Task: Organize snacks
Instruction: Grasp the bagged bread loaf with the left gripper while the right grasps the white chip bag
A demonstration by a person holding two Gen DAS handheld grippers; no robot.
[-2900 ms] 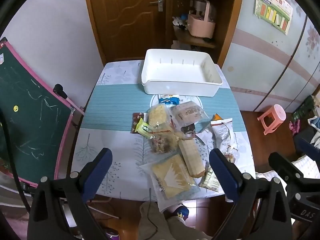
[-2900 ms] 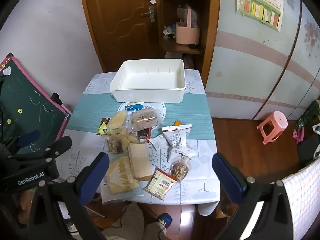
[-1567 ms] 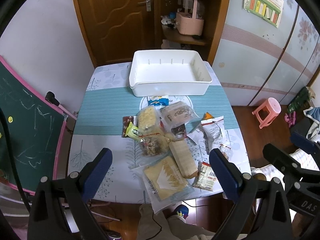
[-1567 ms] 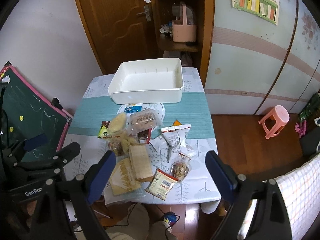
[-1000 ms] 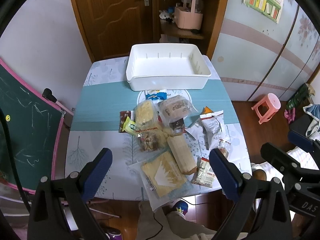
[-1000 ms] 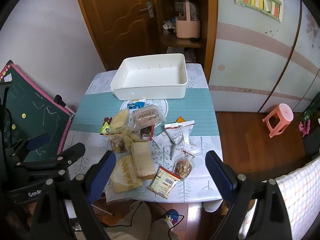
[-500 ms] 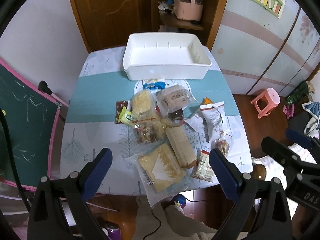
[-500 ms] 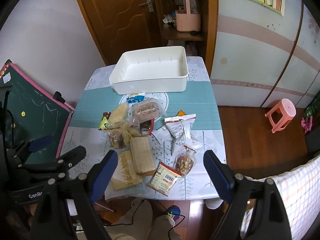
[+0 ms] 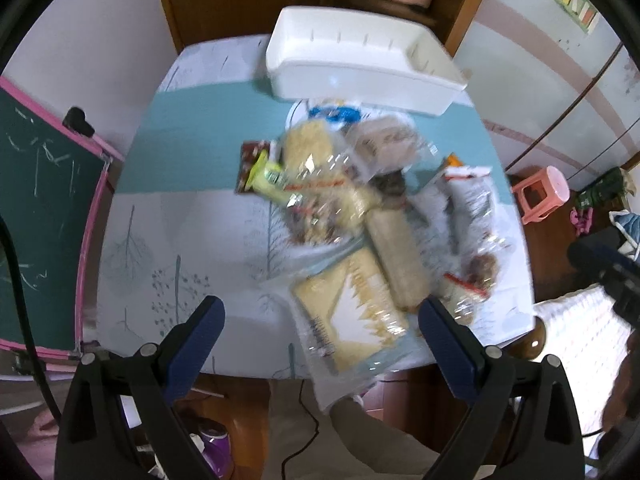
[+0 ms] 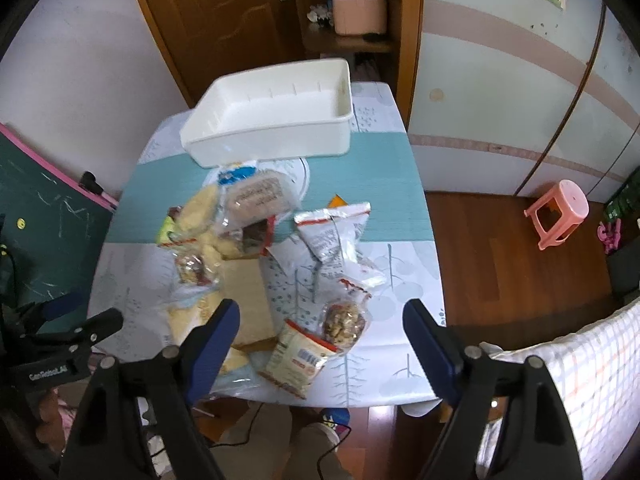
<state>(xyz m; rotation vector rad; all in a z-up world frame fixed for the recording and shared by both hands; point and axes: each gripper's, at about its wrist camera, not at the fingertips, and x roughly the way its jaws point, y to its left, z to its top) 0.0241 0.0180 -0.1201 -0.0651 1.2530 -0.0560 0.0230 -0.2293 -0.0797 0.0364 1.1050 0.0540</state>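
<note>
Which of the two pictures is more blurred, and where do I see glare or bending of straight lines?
Left wrist view: strong motion blur smears the snack bags and white bin; glare glints on the clear wrappers. Right wrist view: sharper, with only mild blur on the snacks near the left of the pile; the fisheye lens curves the door and the wall stripes.

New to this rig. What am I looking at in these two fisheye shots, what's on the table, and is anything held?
No robot here: a person carries handheld tongs in each hand, each with a fisheye camera looking along its two blue-padded fingers.

One picture is from the left tongs, the other from the right tongs. Both are open and hold nothing, hovering over the near edge of the table.

On the table: an empty white bin at the far end, and a loose heap of snack packets in front of it, including a nut bag and a large flat cracker pack nearest the person. The left picture is motion-blurred.
</note>
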